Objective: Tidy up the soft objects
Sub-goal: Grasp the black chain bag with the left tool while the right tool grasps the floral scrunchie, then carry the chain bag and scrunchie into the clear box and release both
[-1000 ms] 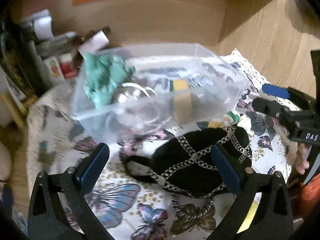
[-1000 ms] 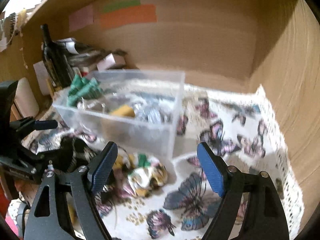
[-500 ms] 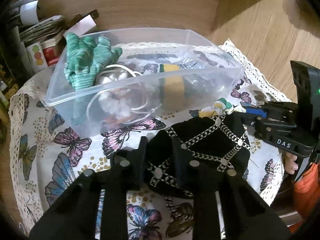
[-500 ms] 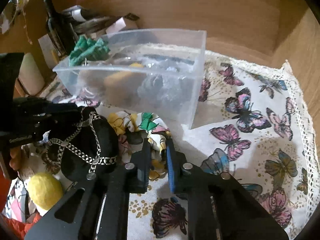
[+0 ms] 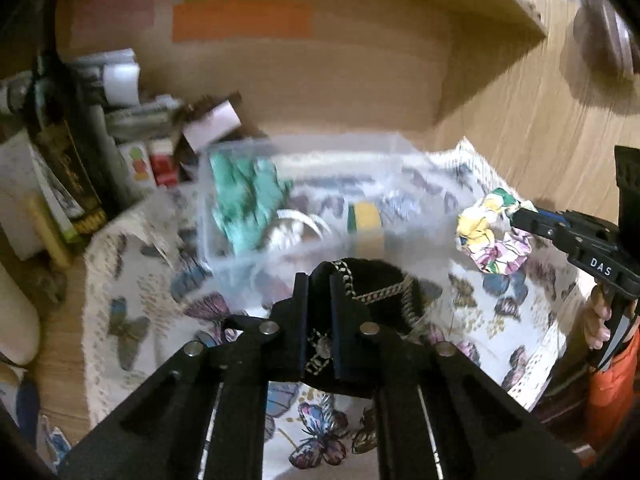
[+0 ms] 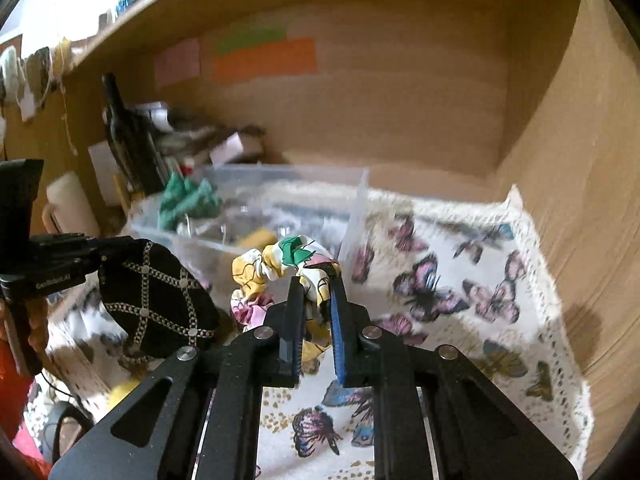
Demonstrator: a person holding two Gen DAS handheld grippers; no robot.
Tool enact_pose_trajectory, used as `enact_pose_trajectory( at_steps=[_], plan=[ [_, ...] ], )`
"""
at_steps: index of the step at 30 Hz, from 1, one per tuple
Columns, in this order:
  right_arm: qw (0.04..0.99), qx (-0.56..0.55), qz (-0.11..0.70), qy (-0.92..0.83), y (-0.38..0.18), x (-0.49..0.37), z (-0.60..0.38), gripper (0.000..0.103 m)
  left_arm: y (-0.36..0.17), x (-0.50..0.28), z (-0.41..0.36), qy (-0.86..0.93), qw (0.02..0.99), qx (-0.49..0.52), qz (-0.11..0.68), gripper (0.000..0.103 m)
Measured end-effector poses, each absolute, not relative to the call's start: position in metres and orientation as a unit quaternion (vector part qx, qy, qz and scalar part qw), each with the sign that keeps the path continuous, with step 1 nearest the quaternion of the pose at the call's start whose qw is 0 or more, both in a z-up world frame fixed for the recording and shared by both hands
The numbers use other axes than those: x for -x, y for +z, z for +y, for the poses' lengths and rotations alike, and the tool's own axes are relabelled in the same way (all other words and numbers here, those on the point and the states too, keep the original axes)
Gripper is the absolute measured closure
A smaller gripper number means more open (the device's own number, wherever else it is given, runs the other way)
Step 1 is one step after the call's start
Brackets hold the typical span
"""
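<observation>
Butterfly cloth (image 6: pixel 460 280) covers shelf w/ clear bin (image 6: pixel 256 216) at back. L gripper (image 5: pixel 318 280) clamped on black cap (image 6: pixel 156 300); R gripper (image 6: pixel 314 284) pinches floral scrunchie (image 6: pixel 280 264), both lifted before bin.

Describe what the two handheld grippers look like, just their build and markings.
Both are matte black with angular cut-out linkages and silver rivets. The right gripper has blue ribbed pads and white "DAS" lettering on its body; the left gripper carries small white lettering too. An orange sleeve shows behind.
</observation>
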State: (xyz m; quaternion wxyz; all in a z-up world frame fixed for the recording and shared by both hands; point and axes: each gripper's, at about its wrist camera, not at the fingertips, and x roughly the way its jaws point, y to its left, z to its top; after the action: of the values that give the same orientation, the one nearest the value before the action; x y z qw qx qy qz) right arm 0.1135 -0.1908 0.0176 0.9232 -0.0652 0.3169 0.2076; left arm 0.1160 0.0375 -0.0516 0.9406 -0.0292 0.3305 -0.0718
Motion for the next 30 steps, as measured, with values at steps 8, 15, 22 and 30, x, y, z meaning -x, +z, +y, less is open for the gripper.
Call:
enact_pose_trajectory(
  at_steps=[8, 15, 22, 30],
  plan=[
    [0.938, 0.06, 0.273, 0.205, 0.048, -0.119, -0.183, 0.092, -0.009, -0.112, 0.038, -0.062, 0.958, 0.029, 0.278, 0.096],
    [0.943, 0.063, 0.255, 0.205, 0.06, -0.137, -0.168, 0.092, 0.031, -0.117, 0.042, -0.055, 0.97, 0.058, 0.229, 0.096],
    [0.942, 0.066, 0.255, 0.205, 0.057, -0.159, -0.15, 0.092, 0.045, -0.135, 0.044, -0.03, 0.977, 0.077, 0.195, 0.096],
    [0.932, 0.084, 0.287, 0.206, 0.034, -0.184, -0.127, 0.092, 0.007, -0.184, 0.043, 0.004, 0.969, 0.073, 0.236, 0.096]
  ],
)
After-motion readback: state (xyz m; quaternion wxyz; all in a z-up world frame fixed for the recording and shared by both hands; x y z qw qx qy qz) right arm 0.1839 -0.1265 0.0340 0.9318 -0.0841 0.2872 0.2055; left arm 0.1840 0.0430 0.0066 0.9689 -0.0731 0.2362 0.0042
